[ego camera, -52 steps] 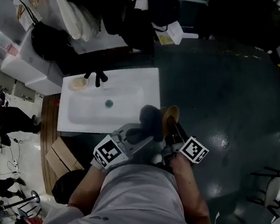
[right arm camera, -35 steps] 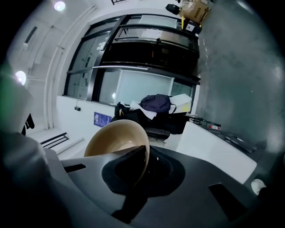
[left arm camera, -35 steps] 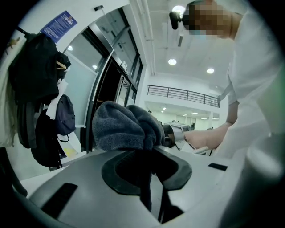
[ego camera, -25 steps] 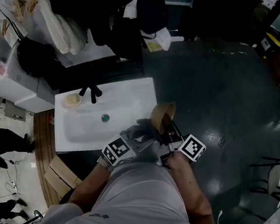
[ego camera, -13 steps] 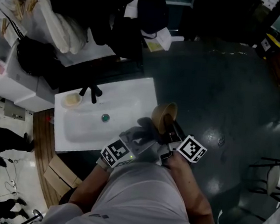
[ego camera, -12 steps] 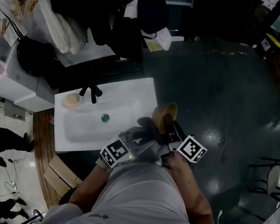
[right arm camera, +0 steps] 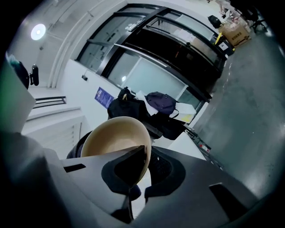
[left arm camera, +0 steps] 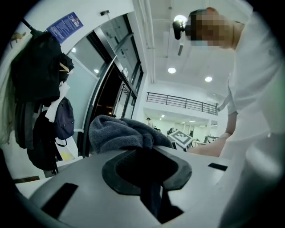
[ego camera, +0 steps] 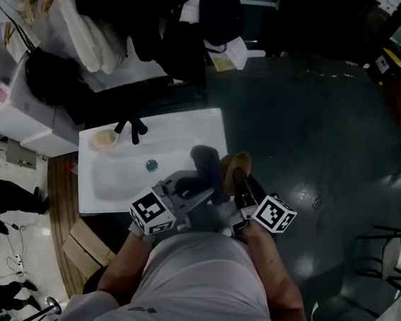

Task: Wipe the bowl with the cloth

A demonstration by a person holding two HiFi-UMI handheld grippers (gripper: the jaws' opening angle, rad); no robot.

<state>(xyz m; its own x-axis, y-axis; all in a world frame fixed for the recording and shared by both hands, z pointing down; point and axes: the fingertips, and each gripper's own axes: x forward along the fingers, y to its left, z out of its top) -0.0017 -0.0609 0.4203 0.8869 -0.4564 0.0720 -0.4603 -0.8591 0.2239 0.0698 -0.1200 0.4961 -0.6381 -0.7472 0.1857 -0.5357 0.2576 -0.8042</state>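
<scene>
A tan bowl (ego camera: 236, 171) is held tilted over the right end of the white sink (ego camera: 113, 175), its mouth facing left. My right gripper (ego camera: 241, 187) is shut on the bowl's rim; the right gripper view shows the bowl (right arm camera: 115, 137) clamped in my right gripper (right arm camera: 137, 165). A dark grey cloth (ego camera: 206, 165) is bunched against the bowl's left side, with my left gripper (ego camera: 192, 184) shut on it. In the left gripper view the cloth (left arm camera: 124, 132) bulges above my left gripper (left arm camera: 149, 156) and hides the bowl.
The sink has a black tap (ego camera: 133, 128), a drain (ego camera: 151, 165) and a soap dish (ego camera: 106, 138). Bags and clothes (ego camera: 77, 43) hang behind it. A cardboard box (ego camera: 85, 240) lies below the sink at left. Dark wet floor (ego camera: 316, 147) spreads to the right.
My left gripper has swung up and leftwards, lifting the cloth from beside the bowl's lower edge to press against its mouth. The bowl has barely moved.
</scene>
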